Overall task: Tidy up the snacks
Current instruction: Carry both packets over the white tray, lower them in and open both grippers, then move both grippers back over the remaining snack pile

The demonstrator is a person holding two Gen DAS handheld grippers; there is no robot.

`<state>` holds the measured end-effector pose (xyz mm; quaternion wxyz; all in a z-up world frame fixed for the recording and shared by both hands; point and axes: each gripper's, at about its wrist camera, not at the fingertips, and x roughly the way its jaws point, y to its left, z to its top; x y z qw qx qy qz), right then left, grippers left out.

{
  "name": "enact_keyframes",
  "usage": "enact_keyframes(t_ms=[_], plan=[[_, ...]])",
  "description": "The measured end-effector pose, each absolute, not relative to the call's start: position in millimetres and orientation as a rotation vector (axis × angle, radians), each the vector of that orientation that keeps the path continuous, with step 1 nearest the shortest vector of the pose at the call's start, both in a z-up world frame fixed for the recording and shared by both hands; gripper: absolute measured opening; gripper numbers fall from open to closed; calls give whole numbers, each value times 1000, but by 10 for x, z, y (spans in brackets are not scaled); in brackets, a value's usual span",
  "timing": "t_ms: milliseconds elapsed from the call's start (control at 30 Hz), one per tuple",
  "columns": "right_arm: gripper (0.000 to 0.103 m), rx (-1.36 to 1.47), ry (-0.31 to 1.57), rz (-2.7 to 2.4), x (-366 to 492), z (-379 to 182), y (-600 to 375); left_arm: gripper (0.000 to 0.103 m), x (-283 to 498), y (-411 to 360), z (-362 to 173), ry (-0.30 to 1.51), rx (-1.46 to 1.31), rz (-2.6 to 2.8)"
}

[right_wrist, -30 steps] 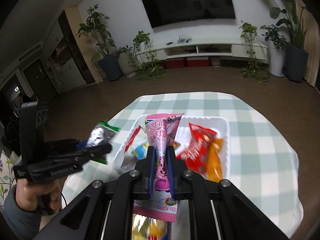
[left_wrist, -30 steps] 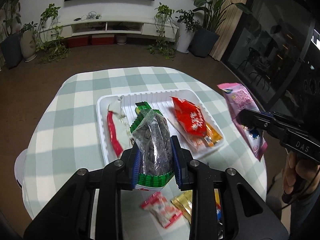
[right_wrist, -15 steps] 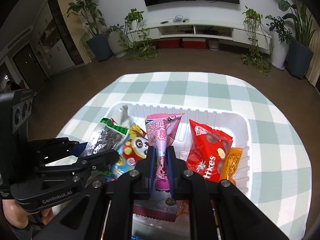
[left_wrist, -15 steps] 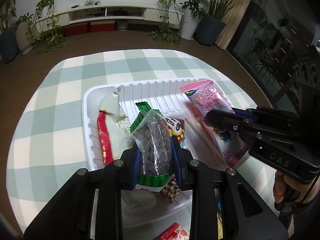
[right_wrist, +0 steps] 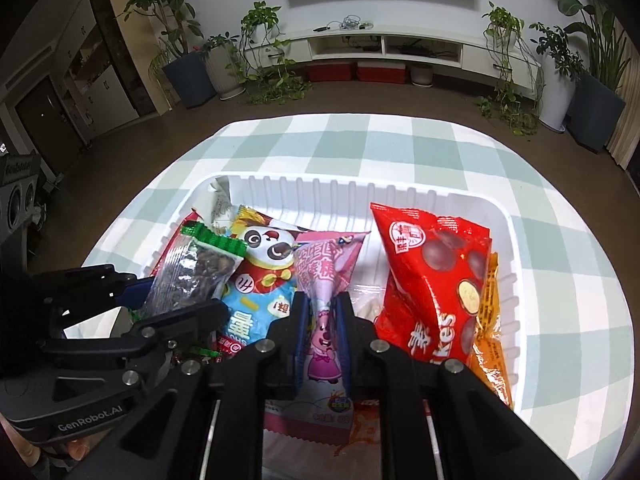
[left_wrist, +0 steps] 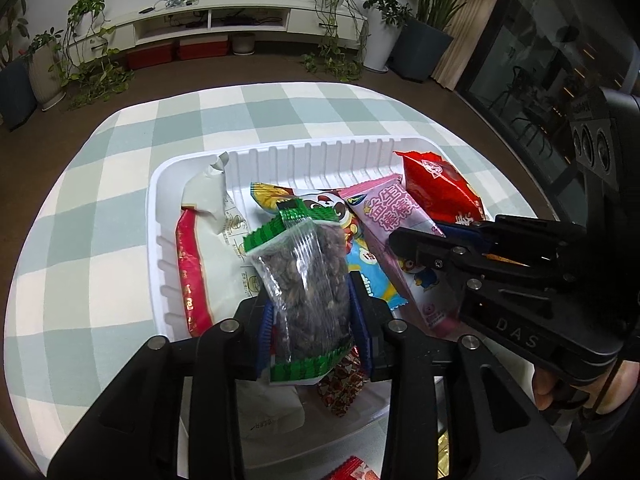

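Both grippers pitched steeply down over the white tray (left_wrist: 192,168) on the checked tablecloth (left_wrist: 100,152), side by side; a hand (left_wrist: 560,384) shows under the right unit in the left view.

Versus a second ago: both have come down and in; the seed bag and the pink pack were then held high above the table, the pink one off to the tray's right side; now both sit low inside the tray.

Left gripper (left_wrist: 316,316): jaws opening; clear green-edged seed bag (left_wrist: 308,280) stands between the blue pads, a gap visible on both sides, so grip looks released; bag's lower end rests among packets at the tray's near edge.

Right gripper (right_wrist: 322,332): jaws just starting to open; pink pack (right_wrist: 324,280) between the pads, pads seem to touch it yet; it lies mid-tray, between the panda pack (right_wrist: 264,272) and the red chocolate bag (right_wrist: 432,272); orange packet (right_wrist: 490,320) against the tray's right wall.
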<state>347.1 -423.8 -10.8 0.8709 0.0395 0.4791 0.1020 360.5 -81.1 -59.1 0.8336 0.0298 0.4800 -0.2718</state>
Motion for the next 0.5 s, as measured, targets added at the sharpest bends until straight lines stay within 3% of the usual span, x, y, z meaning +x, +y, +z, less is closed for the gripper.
enact_keyframes(t_ms=[67, 333, 433, 500], plan=[[20, 77, 1002, 217, 3471, -107, -4217, 50, 3589, -806, -592, 1016, 65, -568], [33, 66, 972, 216, 3340, 27, -4218, 65, 3412, -772, -415, 971, 93, -551], [47, 64, 931, 224, 3177, 217, -4260, 75, 3249, -710, -229, 924, 98, -543], [62, 82, 892, 232, 2998, 383, -4321, 84, 3123, -647, -114, 897, 95, -531]])
